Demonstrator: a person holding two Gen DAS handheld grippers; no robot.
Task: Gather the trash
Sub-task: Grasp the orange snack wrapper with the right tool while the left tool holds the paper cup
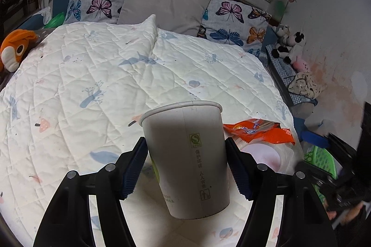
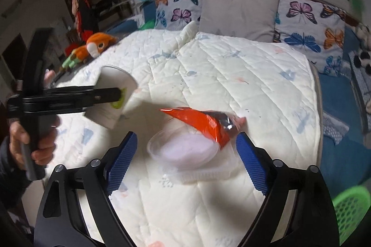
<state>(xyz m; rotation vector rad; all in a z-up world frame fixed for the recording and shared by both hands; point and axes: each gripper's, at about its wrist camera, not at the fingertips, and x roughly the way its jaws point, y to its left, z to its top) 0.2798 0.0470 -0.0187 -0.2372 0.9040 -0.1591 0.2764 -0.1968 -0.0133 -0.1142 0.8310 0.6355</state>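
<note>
Right gripper [image 2: 186,163], jaws wide and empty, faces the clear container [image 2: 183,149] and orange wrapper [image 2: 204,122] lying crosswise near the bed's [image 2: 231,66] right edge, while left gripper [image 1: 186,169] clamps the paper cup [image 1: 185,154].

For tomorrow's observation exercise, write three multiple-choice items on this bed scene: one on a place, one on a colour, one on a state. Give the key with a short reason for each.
1. Where does the red wrapper lie?
A. Across the clear tub
B. Inside the paper cup
C. On the grey pillow

2. What colour is the basket beside the bed?
A. Blue
B. Green
C. Orange

3. What state is the left gripper in?
A. Open and empty
B. Shut on the cup
C. Shut on the wrapper

Key:
1 A: the wrapper rests over the tub's rim on the quilt.
2 B: its mesh wall is bright green at the frame's lower right.
3 B: both pads press the cup's sides, and the right wrist view shows the cup lifted and tilted above the quilt.
</note>
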